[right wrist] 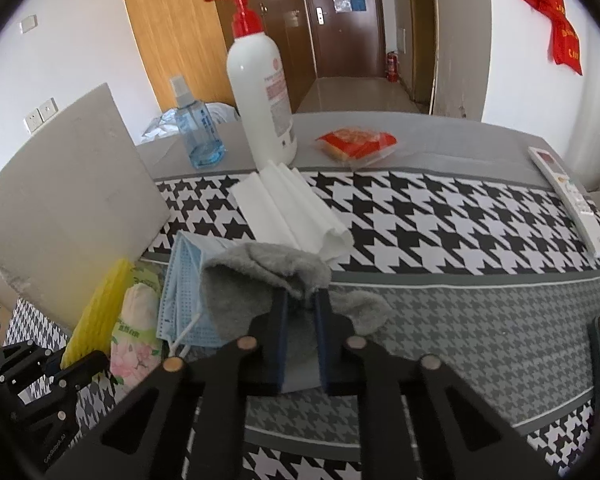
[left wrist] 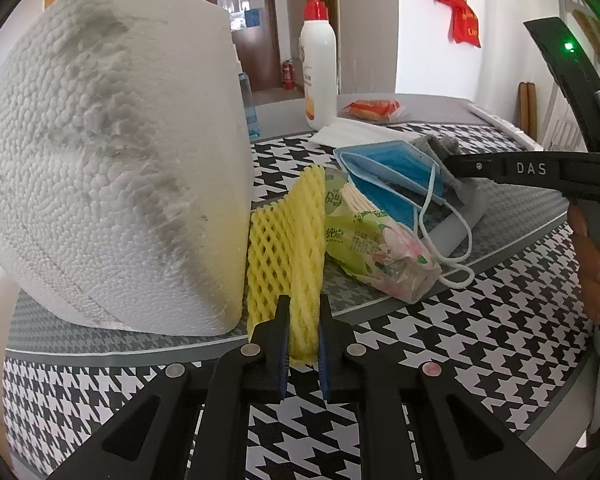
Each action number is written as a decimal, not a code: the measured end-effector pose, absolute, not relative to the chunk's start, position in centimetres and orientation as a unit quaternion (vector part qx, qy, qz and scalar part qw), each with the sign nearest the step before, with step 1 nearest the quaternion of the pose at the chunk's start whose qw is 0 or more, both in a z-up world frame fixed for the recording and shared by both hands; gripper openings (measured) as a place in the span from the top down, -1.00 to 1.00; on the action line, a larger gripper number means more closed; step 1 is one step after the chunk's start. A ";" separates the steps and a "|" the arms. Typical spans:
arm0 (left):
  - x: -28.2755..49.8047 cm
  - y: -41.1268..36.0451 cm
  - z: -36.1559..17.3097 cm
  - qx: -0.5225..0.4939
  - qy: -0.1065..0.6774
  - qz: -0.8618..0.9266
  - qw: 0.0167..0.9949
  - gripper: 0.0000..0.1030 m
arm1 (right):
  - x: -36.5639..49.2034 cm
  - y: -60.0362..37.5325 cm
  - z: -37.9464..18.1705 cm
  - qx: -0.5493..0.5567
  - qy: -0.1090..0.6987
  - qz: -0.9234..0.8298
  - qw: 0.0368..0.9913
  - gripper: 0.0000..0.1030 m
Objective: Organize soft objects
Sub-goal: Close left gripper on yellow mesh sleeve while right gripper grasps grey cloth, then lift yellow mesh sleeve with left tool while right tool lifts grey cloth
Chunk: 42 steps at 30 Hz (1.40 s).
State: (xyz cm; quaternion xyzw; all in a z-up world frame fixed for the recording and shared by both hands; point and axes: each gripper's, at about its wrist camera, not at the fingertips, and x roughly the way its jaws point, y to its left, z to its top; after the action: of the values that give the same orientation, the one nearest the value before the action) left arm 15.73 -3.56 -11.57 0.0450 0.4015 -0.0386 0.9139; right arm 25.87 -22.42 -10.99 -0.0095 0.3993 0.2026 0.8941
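Nearest the left camera, the left gripper (left wrist: pixel 304 320) is clamped on the near end of a yellow foam net sleeve (left wrist: pixel 286 240); its long axis runs away from the camera, just right of a big white paper roll (left wrist: pixel 108 160); right of the sleeve lie a green tissue pack (left wrist: pixel 372 248) and a blue face mask (left wrist: pixel 392 172); the right gripper (right wrist: pixel 302 300) pinches a fuzzy grey cloth (right wrist: pixel 260 276) beside the mask; all rest on a houndstooth tablecloth (right wrist: pixel 440 208).
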 end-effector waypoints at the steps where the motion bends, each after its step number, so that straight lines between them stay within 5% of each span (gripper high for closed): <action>1: 15.6 -3.5 -11.5 0.044 0.400 -0.040 0.915 0.78 | 25.7 -22.5 -10.8 -0.008 0.397 0.203 0.895 0.74; 27: 10.8 -3.2 -7.6 0.044 0.338 -0.052 0.939 0.78 | 20.8 -24.5 -4.5 0.012 0.312 0.197 0.929 0.74; 36: 10.5 -3.1 -7.6 0.042 0.334 -0.060 0.940 0.78 | 21.3 -22.8 -6.5 -0.015 0.344 0.216 0.914 0.71; 42: 10.8 -3.0 -7.6 0.037 0.336 -0.063 0.939 0.78 | 22.0 -20.7 -7.5 -0.040 0.348 0.226 0.909 0.08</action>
State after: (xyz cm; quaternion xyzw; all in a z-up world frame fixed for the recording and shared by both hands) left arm 10.80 -2.98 -7.57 0.0375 0.3362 -0.0634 0.9389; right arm 21.96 -20.74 -7.46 -0.0400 0.3483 0.2260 0.9089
